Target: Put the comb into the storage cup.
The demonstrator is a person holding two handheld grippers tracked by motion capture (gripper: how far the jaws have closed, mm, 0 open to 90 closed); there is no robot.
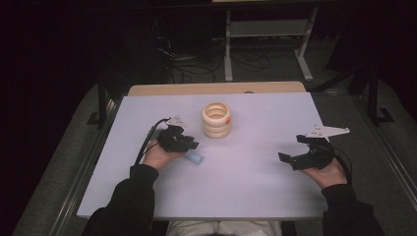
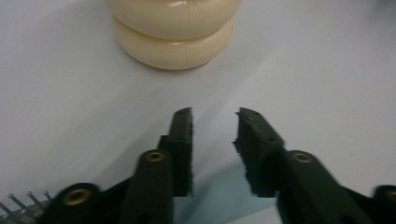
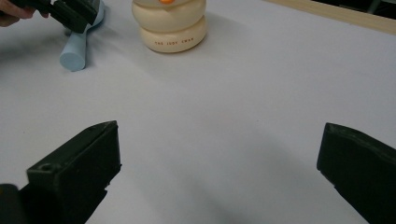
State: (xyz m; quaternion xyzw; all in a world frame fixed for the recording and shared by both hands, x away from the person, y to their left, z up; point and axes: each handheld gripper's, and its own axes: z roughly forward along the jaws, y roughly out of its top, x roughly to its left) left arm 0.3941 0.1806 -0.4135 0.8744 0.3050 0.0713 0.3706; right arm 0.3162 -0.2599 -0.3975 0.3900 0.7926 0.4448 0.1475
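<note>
Gripper [image 3: 219,172] facing "THE JUDY SWAN" stacker [image 3: 169,23]

Top of the cream ring stack [image 2: 173,35] cut off; blue cylinder's [image 1: 195,158] near end under the left hand-held gripper [image 1: 189,145].

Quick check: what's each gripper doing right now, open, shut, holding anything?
Left gripper: jaws partly closed around the light blue cylinder; grip cannot be told.
Right gripper: wide open, holding nothing.
</note>
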